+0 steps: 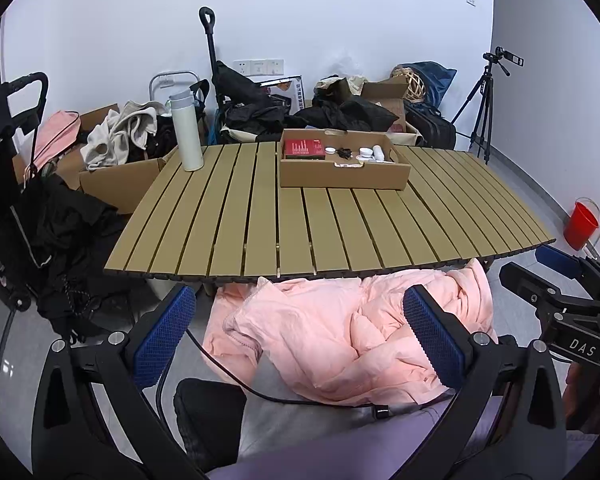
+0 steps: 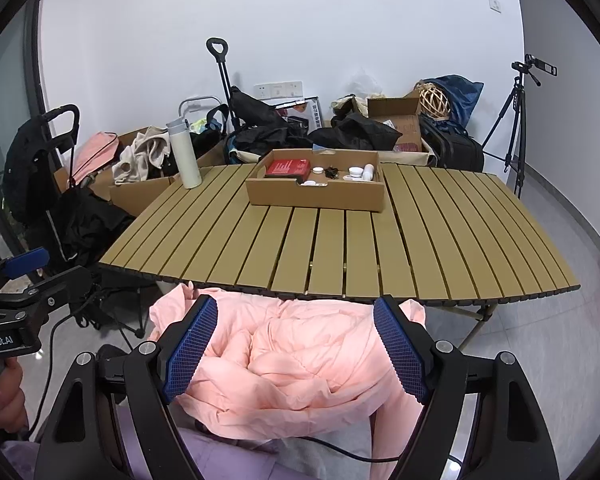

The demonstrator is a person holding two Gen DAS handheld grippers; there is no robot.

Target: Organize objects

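Cardboard tray (image 1: 342, 178) with a red box (image 1: 304, 149) and small white jars is seen on the slatted table (image 1: 260, 216), right of the white bottle (image 1: 186, 132). A red bucket (image 1: 580, 222) is shown clearly only in the left view. Left gripper (image 1: 300, 336) and right gripper (image 2: 296, 354) are held well before the tray, over a pink jacket (image 2: 292, 376), fingers apart, nothing between.

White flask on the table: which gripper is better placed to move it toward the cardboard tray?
Left, probably. The white flask stands on the table's left side, left of the cardboard tray. Both grippers are open and empty.
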